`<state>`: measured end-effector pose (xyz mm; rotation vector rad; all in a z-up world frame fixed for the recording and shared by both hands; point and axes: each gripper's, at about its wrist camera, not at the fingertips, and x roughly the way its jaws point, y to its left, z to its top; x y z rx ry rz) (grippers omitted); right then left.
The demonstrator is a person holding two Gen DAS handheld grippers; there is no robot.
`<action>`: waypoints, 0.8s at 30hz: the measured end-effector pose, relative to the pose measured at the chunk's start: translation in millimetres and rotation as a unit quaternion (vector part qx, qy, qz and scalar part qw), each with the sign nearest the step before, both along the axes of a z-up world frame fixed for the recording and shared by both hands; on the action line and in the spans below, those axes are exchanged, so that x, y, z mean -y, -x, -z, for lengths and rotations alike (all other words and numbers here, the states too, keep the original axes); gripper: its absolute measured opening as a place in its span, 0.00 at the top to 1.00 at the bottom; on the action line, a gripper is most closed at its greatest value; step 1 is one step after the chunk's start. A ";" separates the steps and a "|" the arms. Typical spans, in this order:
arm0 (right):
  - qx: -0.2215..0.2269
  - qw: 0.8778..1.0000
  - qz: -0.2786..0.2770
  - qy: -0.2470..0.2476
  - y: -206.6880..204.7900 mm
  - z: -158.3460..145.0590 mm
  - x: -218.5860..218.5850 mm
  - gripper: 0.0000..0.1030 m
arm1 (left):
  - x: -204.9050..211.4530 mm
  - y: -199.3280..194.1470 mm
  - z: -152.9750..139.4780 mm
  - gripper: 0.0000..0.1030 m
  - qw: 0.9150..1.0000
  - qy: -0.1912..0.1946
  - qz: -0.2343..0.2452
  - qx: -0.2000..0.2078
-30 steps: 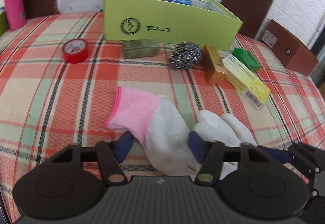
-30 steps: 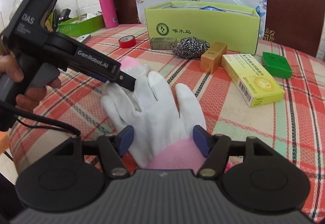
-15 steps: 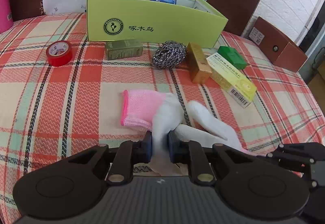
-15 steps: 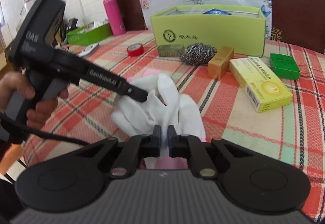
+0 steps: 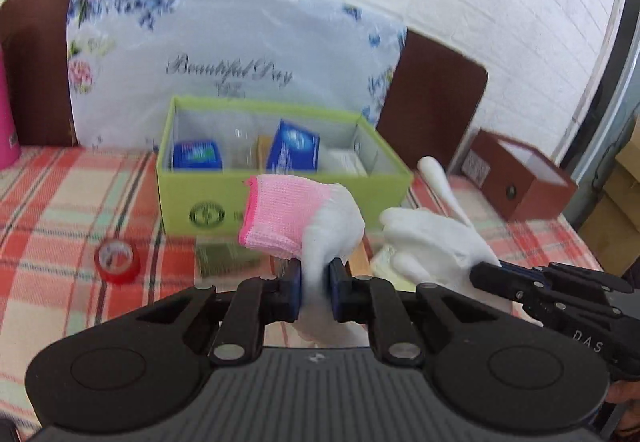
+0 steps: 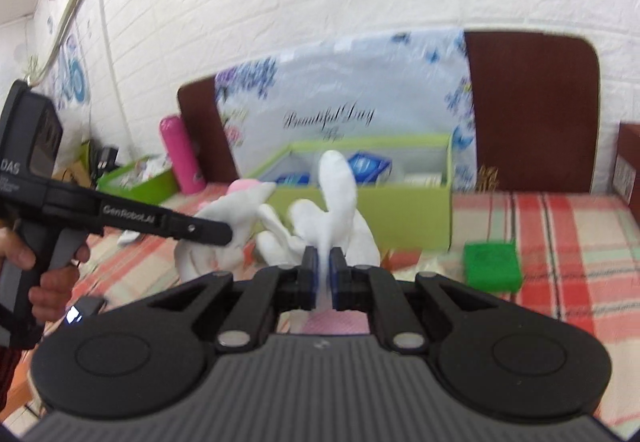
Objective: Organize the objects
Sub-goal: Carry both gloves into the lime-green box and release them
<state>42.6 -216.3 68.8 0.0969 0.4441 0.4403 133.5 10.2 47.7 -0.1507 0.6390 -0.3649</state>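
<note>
Two handheld grippers carry white knit gloves above a table (image 5: pixel 56 201) covered in a red, green and cream plaid cloth. The left gripper (image 5: pixel 315 284) has its jaws closed on the white body of the first glove (image 5: pixel 308 217), whose pink cuff points toward nine o'clock. The right gripper (image 6: pixel 323 278) has its jaws closed on the second glove (image 6: pixel 338 197), with one white finger standing up toward twelve o'clock and a pink cuff just showing beneath the jaws.

Both gloves appear lifted clear of the cloth, so the step in hand looks like carrying them to storage. At twelve o'clock from both grippers sits an open lime-green box (image 5: pixel 280 201), already holding blue packets. The next move likely calls for bringing each glove over the box's near wall, then opening the jaws so the gloves drop inside.

The gloves are soft, limp and bunched where pinched; their loose fingers droop and could snag on the box's rim.

On the table, at nine o'clock from the first glove, lies a red tape roll (image 5: pixel 117 260); a green block (image 6: pixel 493 266) lies at three o'clock from the second.
</note>
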 end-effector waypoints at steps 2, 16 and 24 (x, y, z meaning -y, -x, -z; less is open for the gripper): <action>0.018 1.000 0.013 -0.004 -14.7 -11.2 1.9 0.94 | 0.0 -12.4 -10.4 0.87 1.000 0.004 -0.011 0.014; 0.090 0.994 0.049 -0.025 -144.0 -30.8 -6.1 0.94 | -9.1 -132.9 -35.2 0.87 0.994 0.015 -0.099 0.038; 0.049 0.998 0.038 0.030 -200.9 10.7 -27.2 0.89 | -7.9 -167.7 7.6 0.65 0.994 -0.003 -0.105 0.009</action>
